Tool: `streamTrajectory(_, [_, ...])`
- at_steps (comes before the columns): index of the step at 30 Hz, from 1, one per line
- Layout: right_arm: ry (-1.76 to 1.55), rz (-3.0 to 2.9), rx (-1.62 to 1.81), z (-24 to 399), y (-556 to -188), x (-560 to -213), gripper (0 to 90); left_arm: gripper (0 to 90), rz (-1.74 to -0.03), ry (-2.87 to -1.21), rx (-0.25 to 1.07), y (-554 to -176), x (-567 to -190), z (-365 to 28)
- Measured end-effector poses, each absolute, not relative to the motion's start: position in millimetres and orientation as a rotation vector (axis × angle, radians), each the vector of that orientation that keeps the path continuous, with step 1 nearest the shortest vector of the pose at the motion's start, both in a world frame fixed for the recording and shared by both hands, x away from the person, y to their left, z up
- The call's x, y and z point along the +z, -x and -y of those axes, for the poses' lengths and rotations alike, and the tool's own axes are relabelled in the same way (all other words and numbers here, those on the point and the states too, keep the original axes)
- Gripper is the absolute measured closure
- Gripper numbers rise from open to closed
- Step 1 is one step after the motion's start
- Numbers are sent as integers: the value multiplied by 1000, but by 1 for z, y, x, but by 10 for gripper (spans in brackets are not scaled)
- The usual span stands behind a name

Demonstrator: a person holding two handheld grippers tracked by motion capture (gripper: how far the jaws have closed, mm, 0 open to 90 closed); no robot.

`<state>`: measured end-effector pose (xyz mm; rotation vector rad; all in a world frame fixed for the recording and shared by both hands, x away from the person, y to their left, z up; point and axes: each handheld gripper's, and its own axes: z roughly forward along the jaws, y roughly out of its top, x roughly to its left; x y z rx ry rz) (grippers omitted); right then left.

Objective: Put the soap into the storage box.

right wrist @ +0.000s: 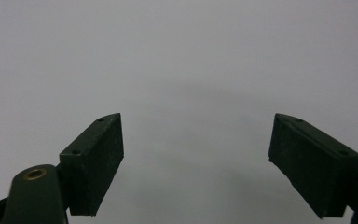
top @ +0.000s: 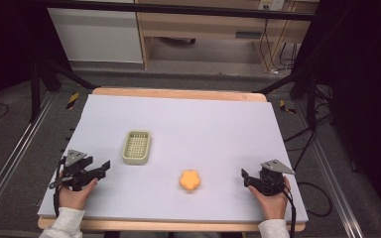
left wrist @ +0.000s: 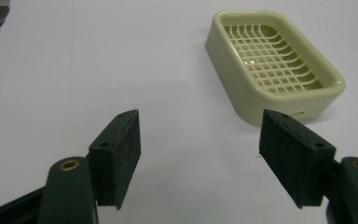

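The white desk point(top: 178, 129) carries a green soap tray point(top: 137, 147) and an orange sponge point(top: 190, 180), well apart. Your left tool point(left wrist: 198, 140) and right tool point(right wrist: 196, 154) both gape wide, empty. Grip the soft sponge off-centre and it may squash or slip.

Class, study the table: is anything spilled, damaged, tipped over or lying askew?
Nothing stands out. The soap dish sits upright and empty, and the orange flower-shaped soap lies flat beside it, apart from it. No spill or damage shows on the white table.
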<state>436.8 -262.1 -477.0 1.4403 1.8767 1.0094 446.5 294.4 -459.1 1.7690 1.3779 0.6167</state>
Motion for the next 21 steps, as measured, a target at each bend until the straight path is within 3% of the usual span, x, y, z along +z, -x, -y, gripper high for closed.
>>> streamTrajectory(21, [-1456,-1888,1007,264,-436,-476,209,292,-1310,-1740,561,-439,-442,-274])
